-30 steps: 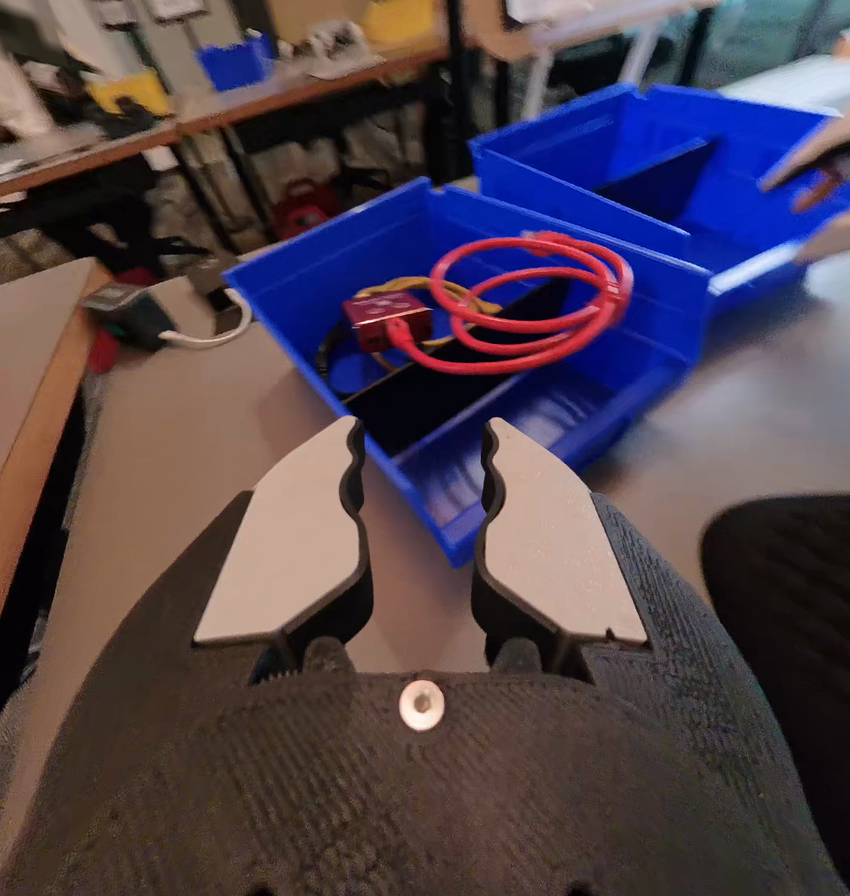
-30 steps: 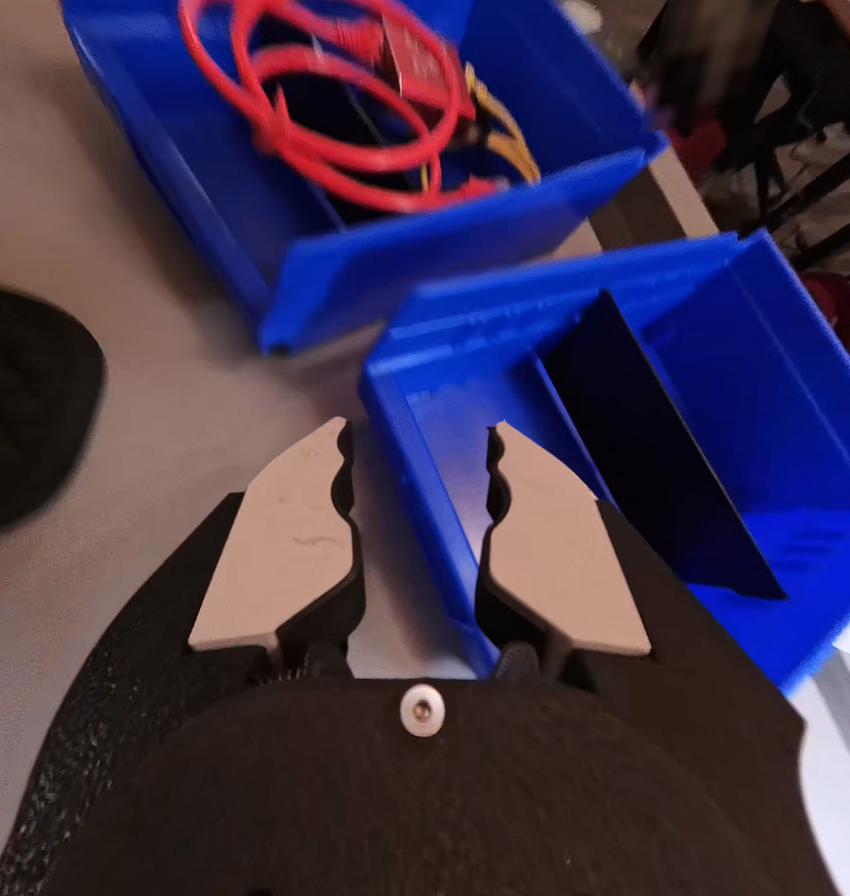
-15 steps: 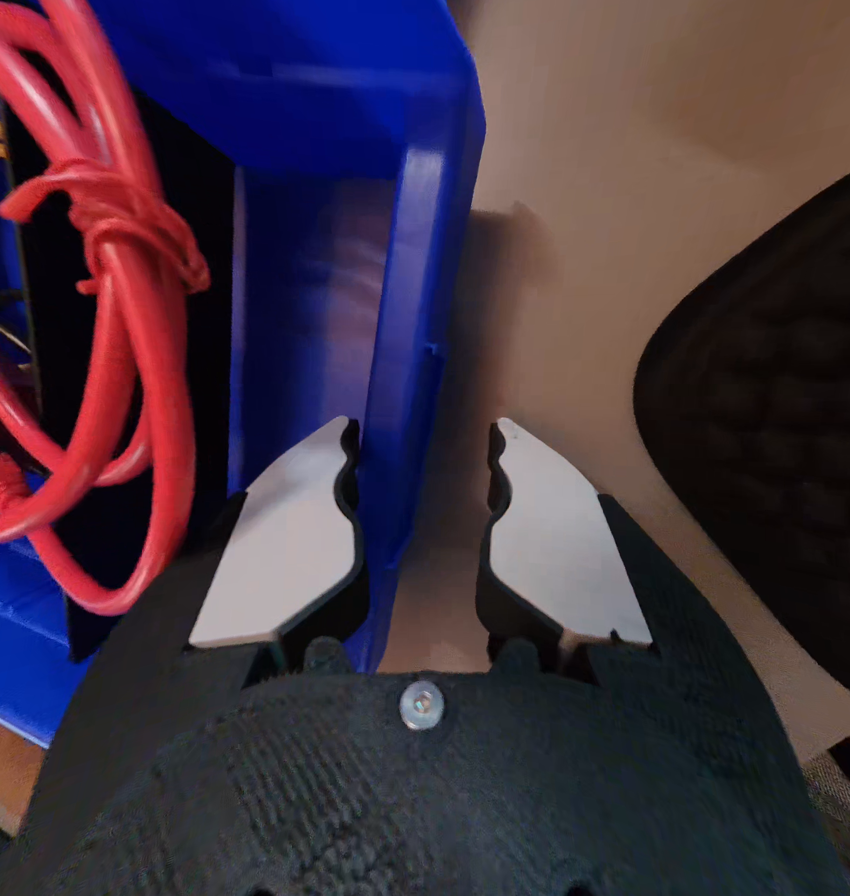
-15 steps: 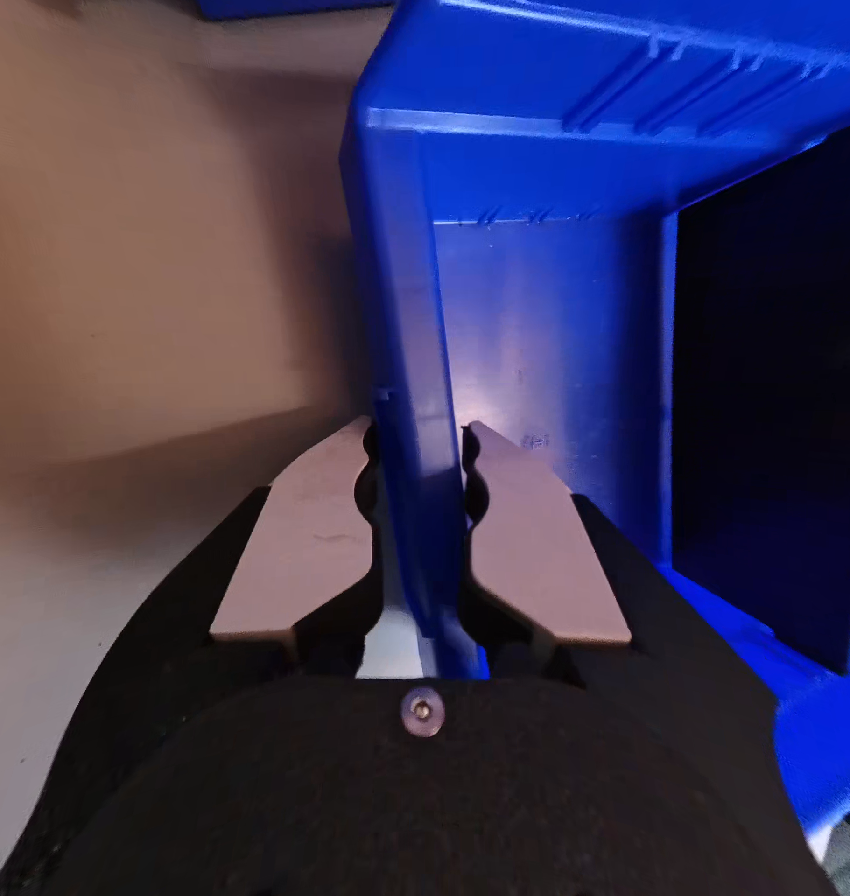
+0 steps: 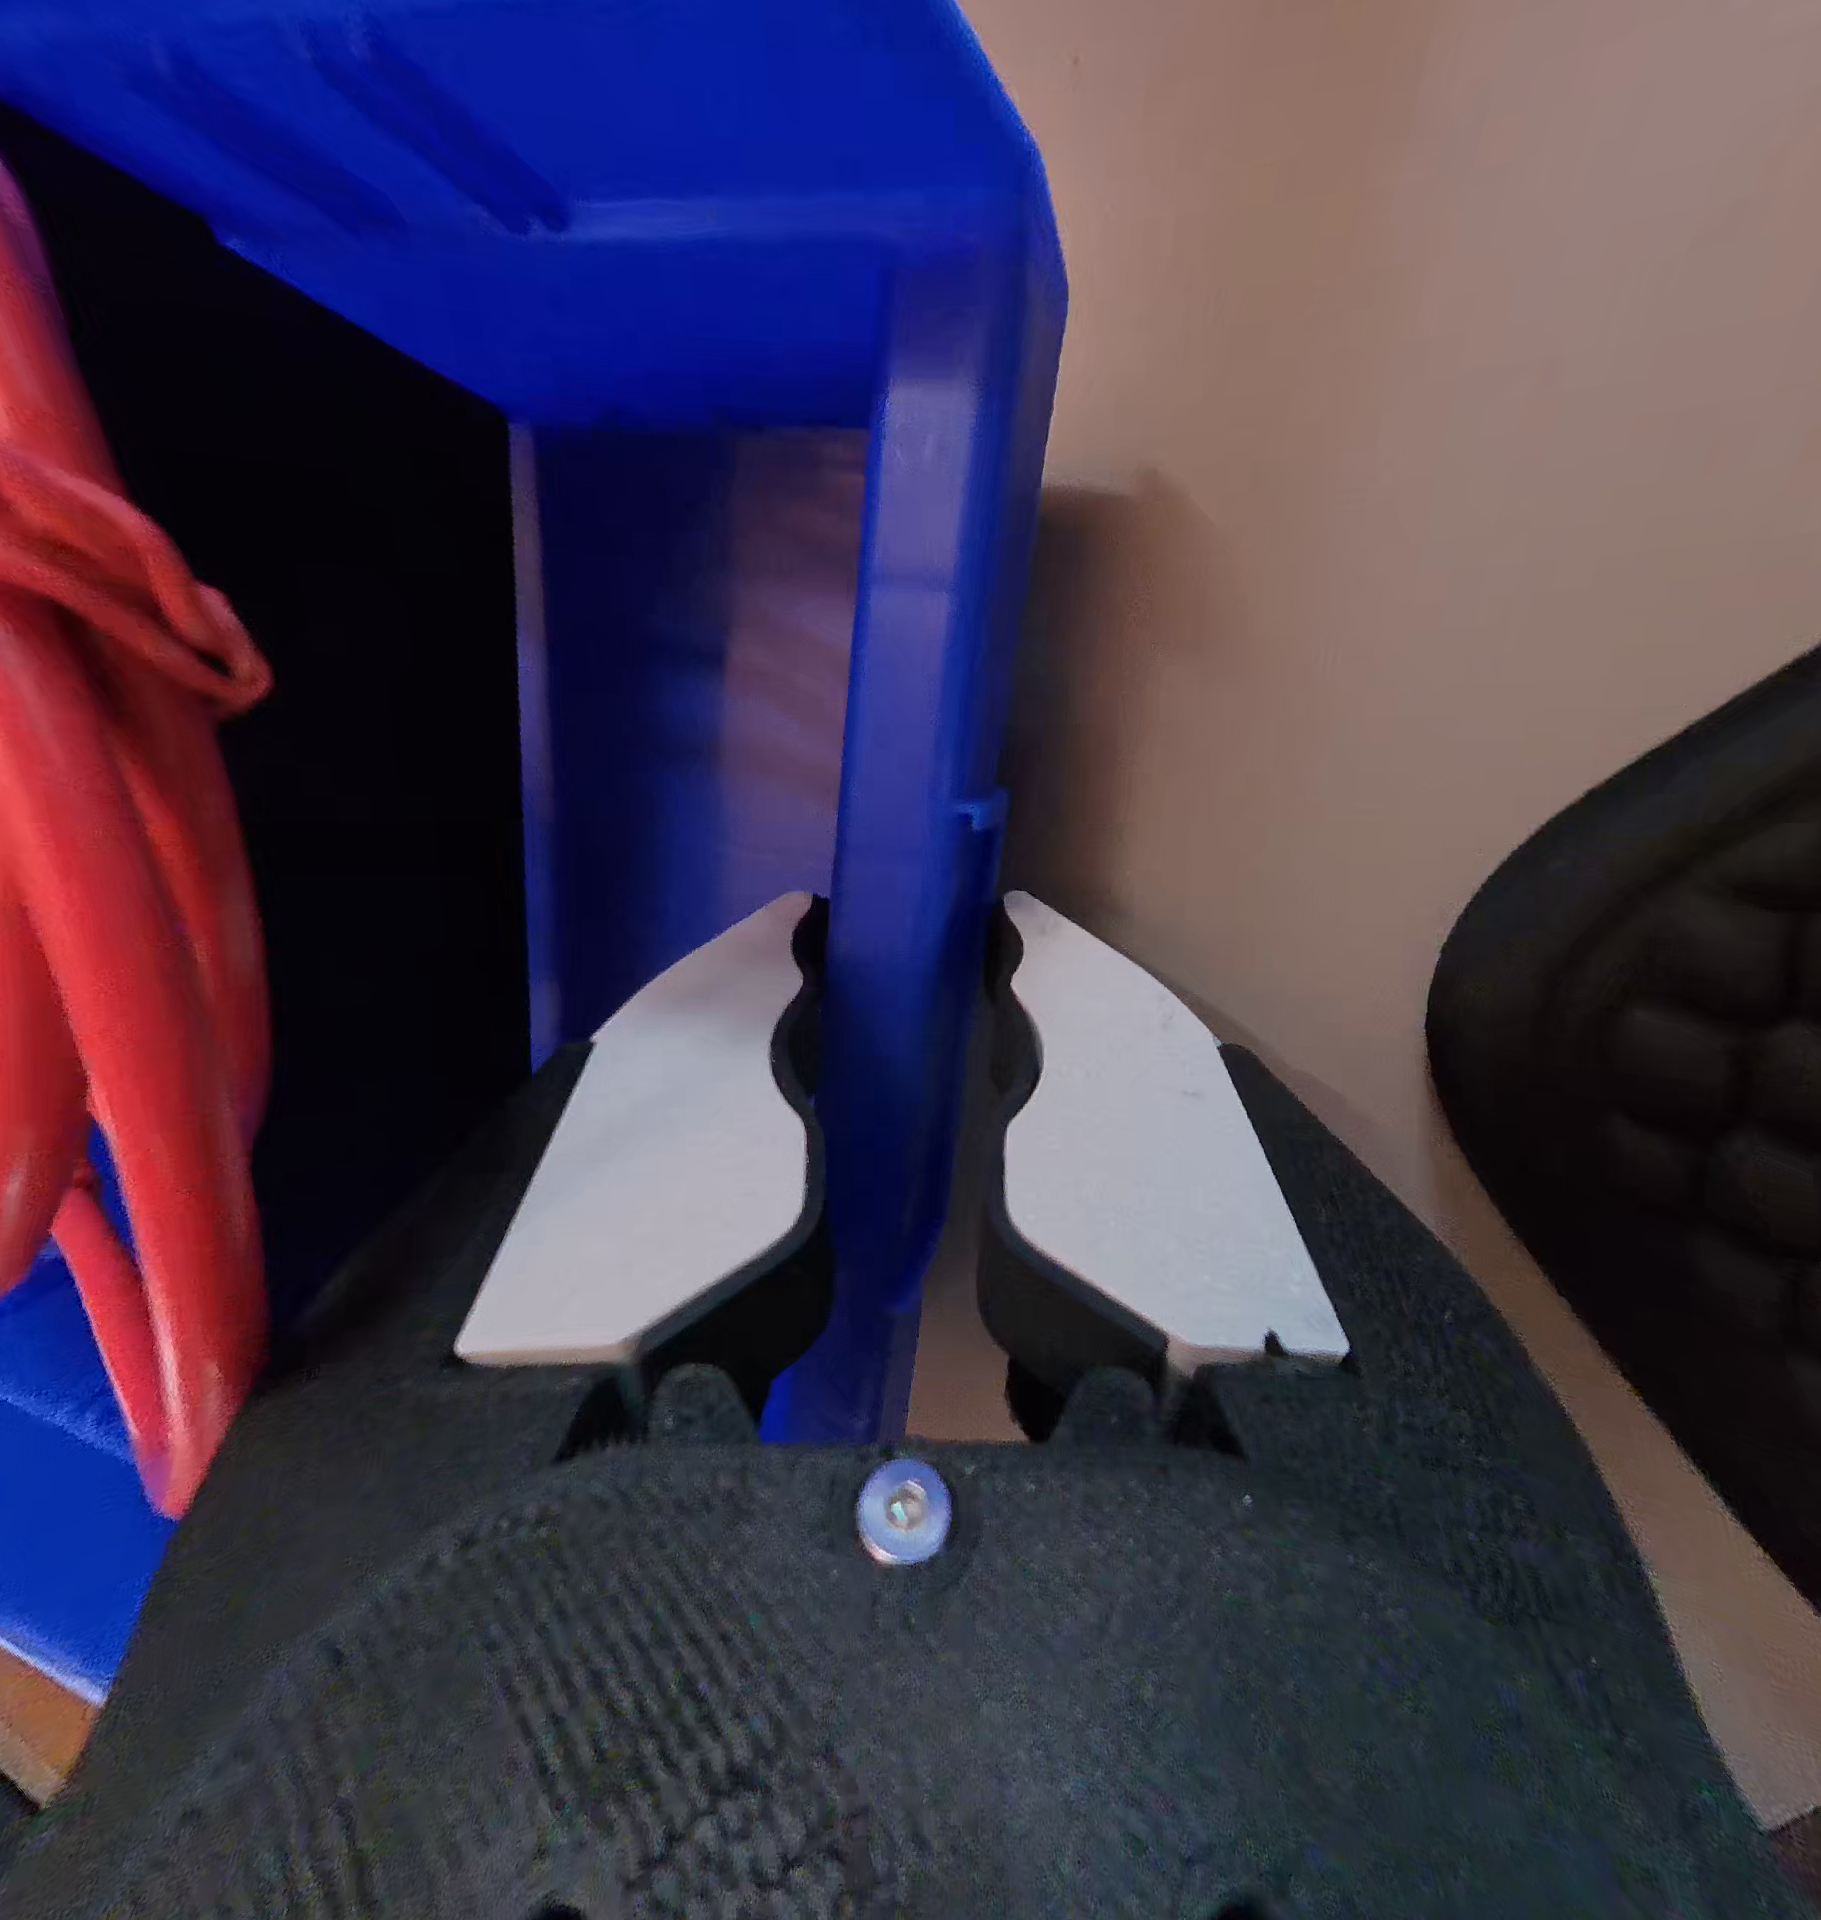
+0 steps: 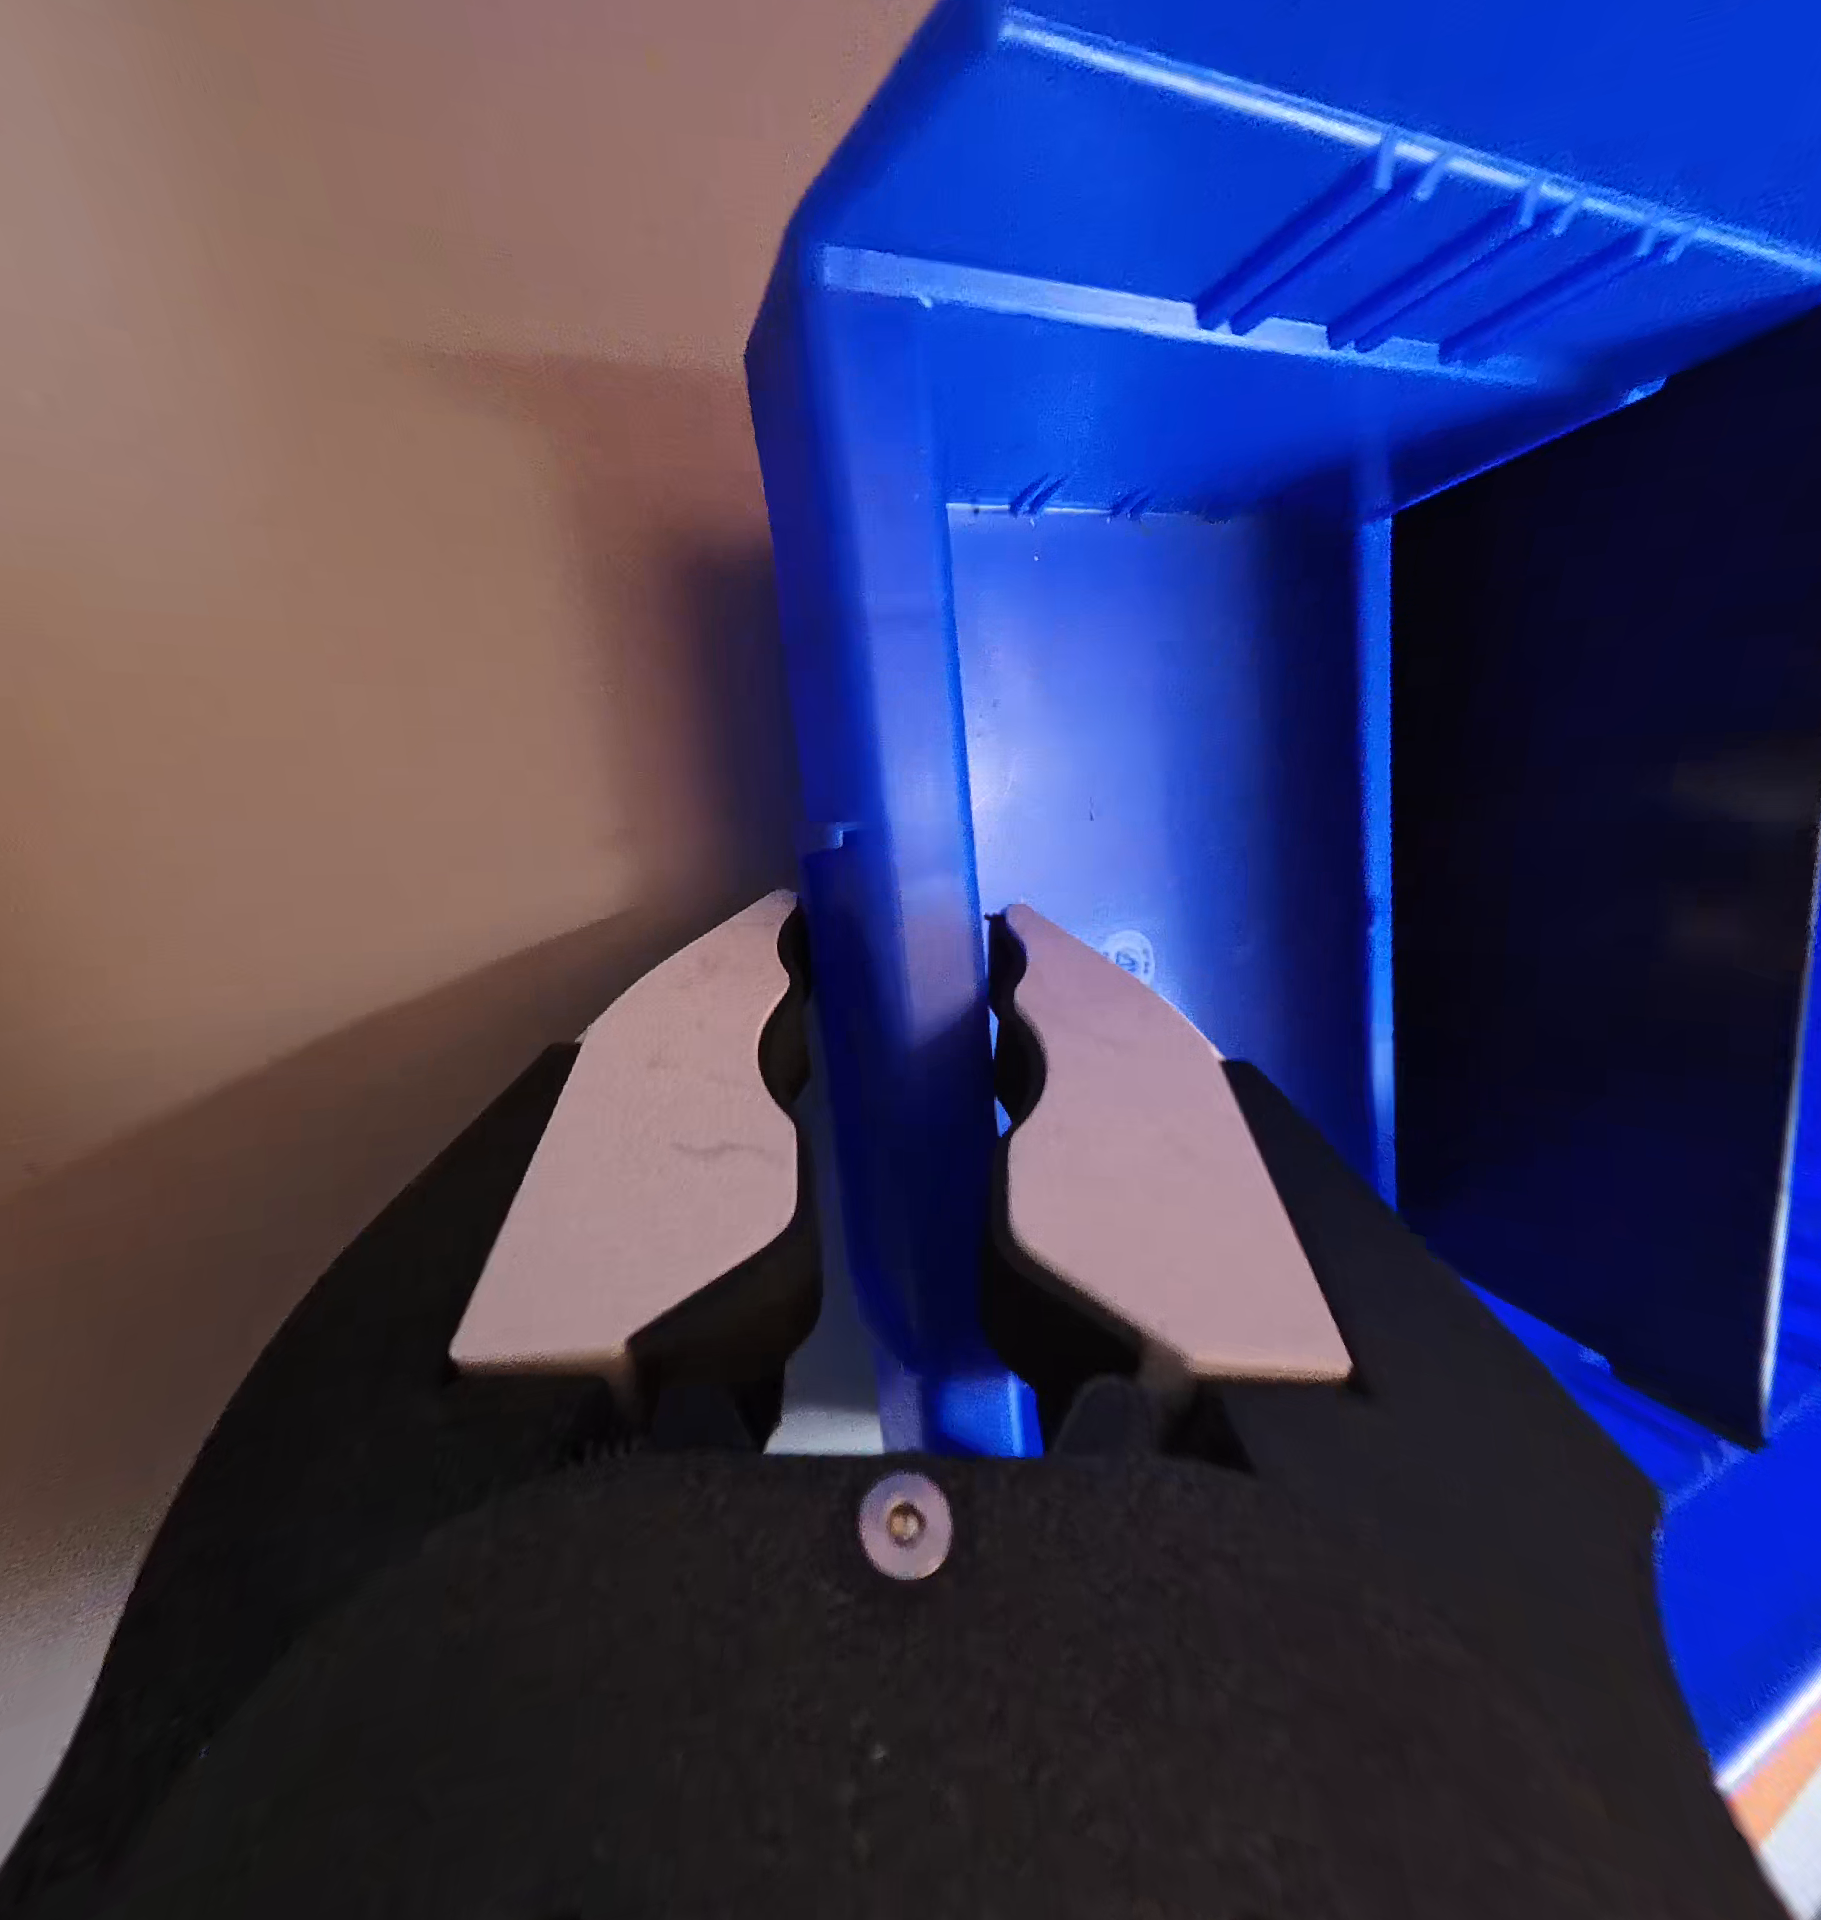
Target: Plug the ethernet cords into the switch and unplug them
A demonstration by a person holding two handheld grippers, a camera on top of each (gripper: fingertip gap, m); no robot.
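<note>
Both hand-held grippers pinch blue bin walls — left (image 5: 906, 914), right (image 6: 895, 914) — only left's view shows red cords (image 5: 85, 935).

Dim, warm light — red cord (image 5: 85, 935) motion-blurred, table (image 6: 314, 623) soft with shadows, wide-angle bending at edges.

A beige table (image 5: 1405, 520) carries two blue bins (image 5: 947, 623) (image 6: 864, 623) and a black pad (image 5: 1716, 1091).

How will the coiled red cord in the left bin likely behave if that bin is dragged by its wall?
The red cord looks floppy, loosely coiled, so it may shift. The blue bin, pinched by the left gripper on one thin wall, probably slides easily, perhaps pivoting.
</note>
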